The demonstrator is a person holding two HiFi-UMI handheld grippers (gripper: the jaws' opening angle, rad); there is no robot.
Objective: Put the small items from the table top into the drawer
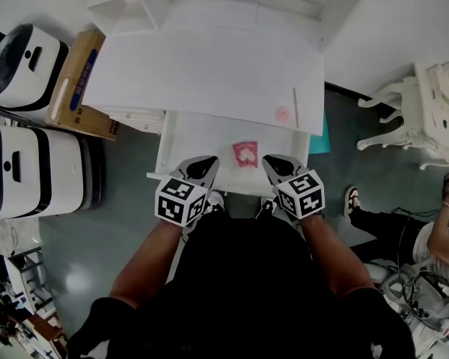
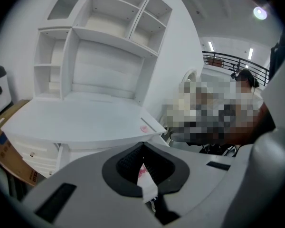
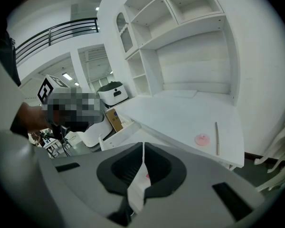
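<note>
While left tongs (image 1: pixel 203 163), right tongs (image 1: pixel 273 161) closed: one packet (image 1: pixel 245 154), drawer (image 1: pixel 194 137); one disc (image 1: pixel 282 114), table (image 1: pixel 209 66)

Nothing legible: blue print on the cardboard box (image 1: pixel 76 88) is too small.

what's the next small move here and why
Probably lift the right gripper toward the pink disc, opening its shut tongs. The red packet already lies in the drawer, while the disc and a thin stick sit on the table top, on that gripper's side.
</note>
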